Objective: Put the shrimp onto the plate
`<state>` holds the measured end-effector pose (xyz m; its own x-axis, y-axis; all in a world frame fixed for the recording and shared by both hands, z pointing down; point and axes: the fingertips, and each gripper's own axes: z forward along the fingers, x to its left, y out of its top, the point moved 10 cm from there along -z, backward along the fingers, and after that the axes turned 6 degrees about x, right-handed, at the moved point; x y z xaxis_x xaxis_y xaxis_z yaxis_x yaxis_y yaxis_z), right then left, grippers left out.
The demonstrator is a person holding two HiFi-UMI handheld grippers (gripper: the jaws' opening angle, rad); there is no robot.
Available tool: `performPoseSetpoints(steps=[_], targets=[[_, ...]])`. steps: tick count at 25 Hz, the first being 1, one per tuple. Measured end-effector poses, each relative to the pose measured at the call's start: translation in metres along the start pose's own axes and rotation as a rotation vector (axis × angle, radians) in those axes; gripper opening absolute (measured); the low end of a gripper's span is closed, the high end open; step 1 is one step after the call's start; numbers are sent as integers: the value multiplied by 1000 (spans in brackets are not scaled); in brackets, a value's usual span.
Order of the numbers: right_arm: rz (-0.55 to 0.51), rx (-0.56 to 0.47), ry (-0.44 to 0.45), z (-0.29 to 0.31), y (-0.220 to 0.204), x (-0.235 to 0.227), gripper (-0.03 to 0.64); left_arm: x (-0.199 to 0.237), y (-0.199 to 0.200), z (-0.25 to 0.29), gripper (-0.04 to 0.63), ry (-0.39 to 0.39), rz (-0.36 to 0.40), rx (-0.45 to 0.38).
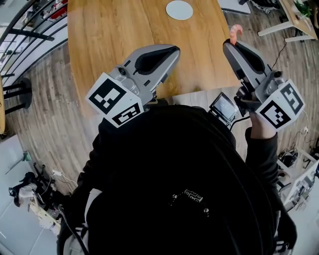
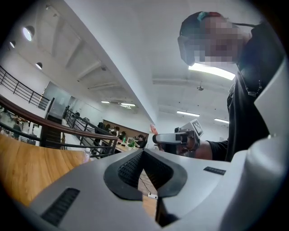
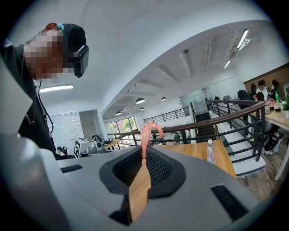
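Your right gripper (image 1: 229,45) pinches the curled pink shrimp (image 1: 236,33) in its jaws, bound for the far round white plate (image 1: 179,10); left gripper (image 1: 173,50) closed, empty.

Readable text: none.
Marker cubes (image 1: 115,102): black-and-white square patterns, no letters.
Black top (image 1: 192,195): small white print, illegible.

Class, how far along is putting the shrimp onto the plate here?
Done: the shrimp is picked up, pinched in the right gripper. In hand: it is held raised by the table. Left: carry it to the empty white plate at the far edge and release.
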<state>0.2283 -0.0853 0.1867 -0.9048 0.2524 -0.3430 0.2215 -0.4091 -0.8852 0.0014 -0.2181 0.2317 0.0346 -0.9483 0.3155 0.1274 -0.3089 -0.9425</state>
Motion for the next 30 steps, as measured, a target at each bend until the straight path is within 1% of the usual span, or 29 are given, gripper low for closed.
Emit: performPoseSetpoints(steps=[3,6,10,17,21,25,30], targets=[[-6,17,-12,29,5,3,41,25,-4,-12,5,-22,-11,-1],[-15,44,-16,41,14,4,41,38,-6,-16,5,-39,-33,-4],[-35,87,-10,70,32,-6,41,67,-6,-15,5,-51,-70,-6],[-36,125,4,83,38,-18,41,67,-16,-12,5,-61,-122,-16],[-54,128,30,85,39,-19,41,59,-17,-15,5,-43,-117,-21],[-66,126,63,89,42,-20,41,51,-16,-22,5,3,-114,-37],[-77,133,98,104,47,-24,41,57,-17,-30,5,48,-120,-32]])
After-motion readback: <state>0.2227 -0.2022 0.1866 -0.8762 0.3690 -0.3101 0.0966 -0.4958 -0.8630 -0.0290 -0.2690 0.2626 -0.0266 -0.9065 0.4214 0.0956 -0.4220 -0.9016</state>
